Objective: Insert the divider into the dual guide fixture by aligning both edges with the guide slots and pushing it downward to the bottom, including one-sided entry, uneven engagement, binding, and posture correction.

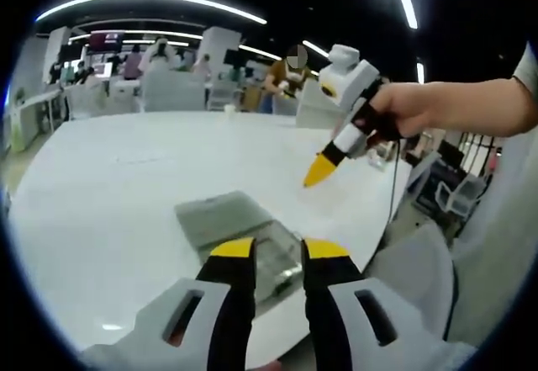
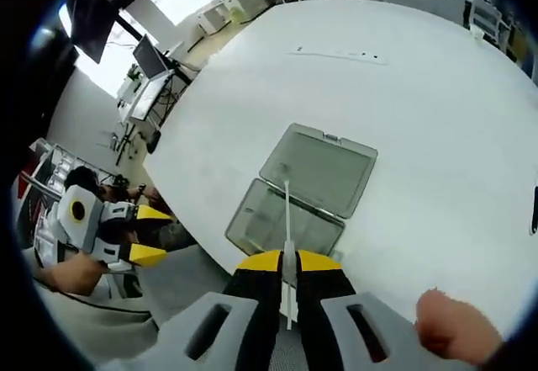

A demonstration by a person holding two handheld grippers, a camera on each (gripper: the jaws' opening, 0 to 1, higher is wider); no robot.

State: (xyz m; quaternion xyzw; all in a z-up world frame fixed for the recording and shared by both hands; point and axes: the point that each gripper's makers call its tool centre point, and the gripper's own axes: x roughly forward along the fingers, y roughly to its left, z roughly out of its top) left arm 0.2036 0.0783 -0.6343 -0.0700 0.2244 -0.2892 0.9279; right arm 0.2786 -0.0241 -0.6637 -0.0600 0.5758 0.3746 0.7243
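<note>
White round table (image 2: pixel 437 119): fills most of right gripper view. Open clear hinged case (image 2: pixel 304 188), my dual guide fixture: lies near table edge, lid flat toward 1 o'clock of base; in left gripper view (image 1: pixel 244 235) just beyond my jaws. My right gripper (image 2: pixel 288 263): jaws clamped on thin white divider (image 2: pixel 287 245), edge-on, reaching toward 12 o'clock over case base. My left gripper (image 1: pixel 278 251): jaws parted, nothing between, above case. Right gripper also at 2 o'clock in left gripper view.
</note>
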